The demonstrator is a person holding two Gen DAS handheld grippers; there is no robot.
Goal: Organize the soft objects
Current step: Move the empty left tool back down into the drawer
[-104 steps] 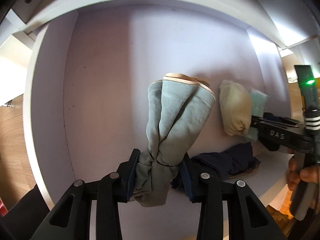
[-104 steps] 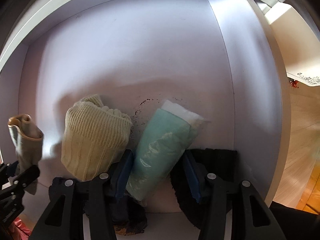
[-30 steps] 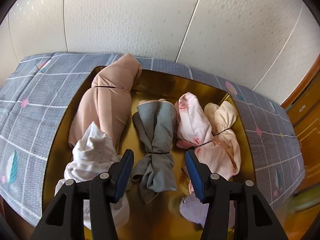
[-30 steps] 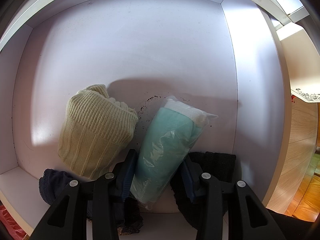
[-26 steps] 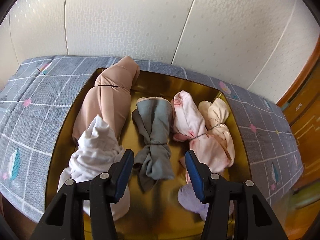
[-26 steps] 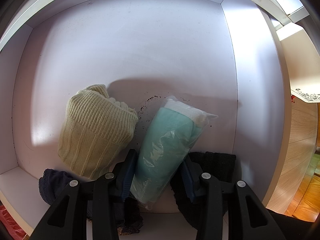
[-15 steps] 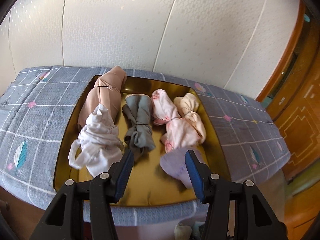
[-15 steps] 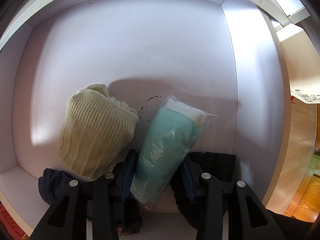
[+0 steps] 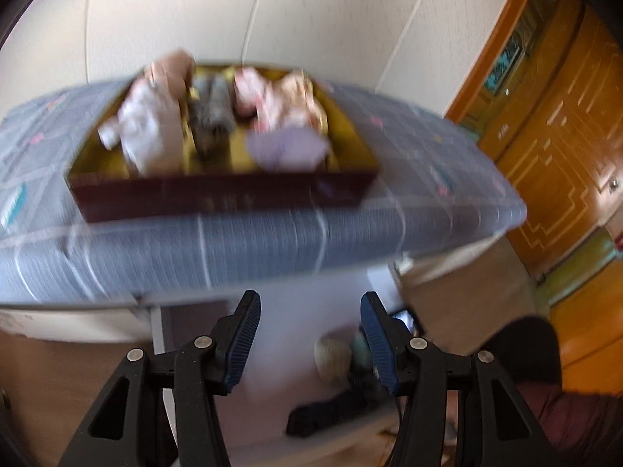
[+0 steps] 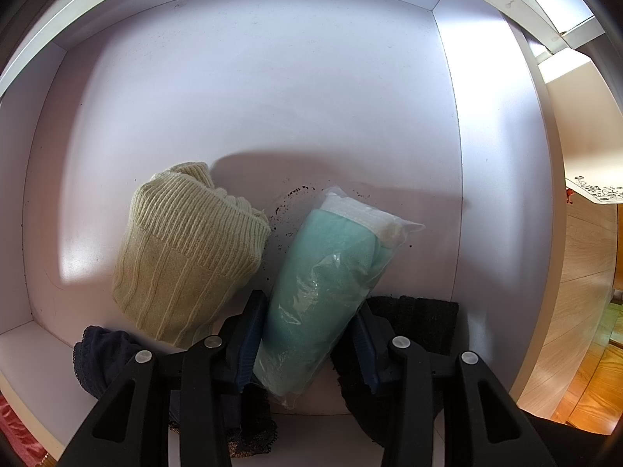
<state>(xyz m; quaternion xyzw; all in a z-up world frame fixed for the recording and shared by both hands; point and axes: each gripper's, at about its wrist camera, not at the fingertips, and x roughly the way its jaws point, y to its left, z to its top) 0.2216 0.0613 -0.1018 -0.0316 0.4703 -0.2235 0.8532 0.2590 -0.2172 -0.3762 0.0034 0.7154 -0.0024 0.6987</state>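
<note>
Left gripper (image 9: 309, 334) now empty, pulled back from the gold tray (image 9: 218, 194); grey bundle (image 9: 212, 107) left in the tray among the other rolls.

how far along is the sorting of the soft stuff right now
Partly done. Done: a cream knit roll already lies in the white drawer. In hand: the right tongs grip a bagged teal roll there. Left: the left tongs are empty, and several bundles remain in the gold tray.

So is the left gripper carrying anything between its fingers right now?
No, the left gripper is open with nothing between its blue pads, only blurred white furniture behind.
</note>
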